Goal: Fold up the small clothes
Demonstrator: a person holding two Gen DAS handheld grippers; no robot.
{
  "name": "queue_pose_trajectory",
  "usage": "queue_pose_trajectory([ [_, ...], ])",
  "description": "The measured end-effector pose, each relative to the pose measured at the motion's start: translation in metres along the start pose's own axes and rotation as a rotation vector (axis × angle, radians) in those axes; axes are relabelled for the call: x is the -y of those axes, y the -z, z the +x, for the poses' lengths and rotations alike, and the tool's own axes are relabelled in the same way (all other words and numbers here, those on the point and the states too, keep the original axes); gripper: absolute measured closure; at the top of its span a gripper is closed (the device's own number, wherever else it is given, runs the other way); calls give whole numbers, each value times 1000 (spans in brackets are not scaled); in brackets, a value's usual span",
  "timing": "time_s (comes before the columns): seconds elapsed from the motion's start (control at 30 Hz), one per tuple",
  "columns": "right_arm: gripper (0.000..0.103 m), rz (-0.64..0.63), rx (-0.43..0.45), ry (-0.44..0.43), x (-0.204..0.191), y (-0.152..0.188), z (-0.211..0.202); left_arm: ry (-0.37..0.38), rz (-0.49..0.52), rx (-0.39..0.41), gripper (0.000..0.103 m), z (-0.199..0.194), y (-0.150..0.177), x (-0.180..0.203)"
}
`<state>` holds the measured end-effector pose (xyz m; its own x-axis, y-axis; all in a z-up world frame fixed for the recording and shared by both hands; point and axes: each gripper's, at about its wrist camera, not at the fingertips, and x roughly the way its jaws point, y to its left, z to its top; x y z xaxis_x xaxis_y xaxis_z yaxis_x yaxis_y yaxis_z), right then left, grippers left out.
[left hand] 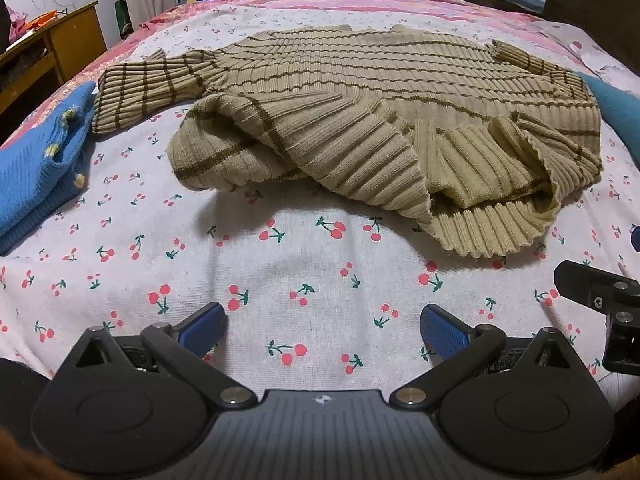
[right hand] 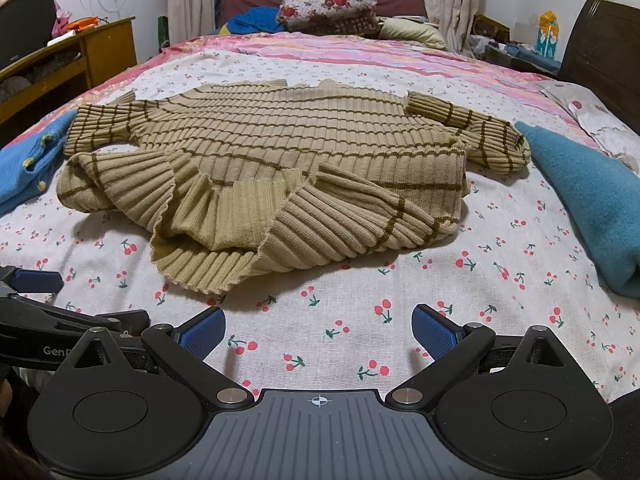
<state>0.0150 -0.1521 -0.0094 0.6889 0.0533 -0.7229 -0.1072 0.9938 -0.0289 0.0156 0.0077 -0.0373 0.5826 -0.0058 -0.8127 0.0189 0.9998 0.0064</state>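
A tan ribbed sweater with brown stripes (left hand: 320, 112) lies spread on the cherry-print bed sheet (left hand: 280, 272), its near hem rumpled and bunched; it also shows in the right wrist view (right hand: 280, 176). My left gripper (left hand: 322, 326) is open and empty, hovering over bare sheet in front of the sweater's hem. My right gripper (right hand: 318, 326) is open and empty, also over bare sheet short of the hem. The right gripper's body shows at the right edge of the left wrist view (left hand: 604, 300), and the left gripper at the left edge of the right wrist view (right hand: 36, 282).
A blue knit garment (left hand: 40, 160) lies left of the sweater. A folded teal cloth (right hand: 588, 196) lies to its right. A wooden desk (right hand: 60, 60) stands left of the bed, a dark headboard (right hand: 604, 48) at right, and pillows and blankets (right hand: 328, 8) at the far end.
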Motion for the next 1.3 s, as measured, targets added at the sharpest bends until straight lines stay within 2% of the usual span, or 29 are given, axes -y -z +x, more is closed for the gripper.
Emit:
queue_pose_trajectory([
  [0.33,4,-5,-7,-2,-2,-2,1,6,6,4,0,0,3,-1],
  [0.63,11,6,-14,-13,-1,-4,1,12,-8,-6,0,-8,0,-4],
  [0.87,19,14,17,-18,4,-15,-3,35,-9,83,0,-31,-11,-11],
  [1.07,25,20,52,3,15,-37,1,11,10,159,0,-40,-33,-23],
  [1.3,25,-3,80,25,19,-65,18,-2,8,239,0,-42,-62,-43],
])
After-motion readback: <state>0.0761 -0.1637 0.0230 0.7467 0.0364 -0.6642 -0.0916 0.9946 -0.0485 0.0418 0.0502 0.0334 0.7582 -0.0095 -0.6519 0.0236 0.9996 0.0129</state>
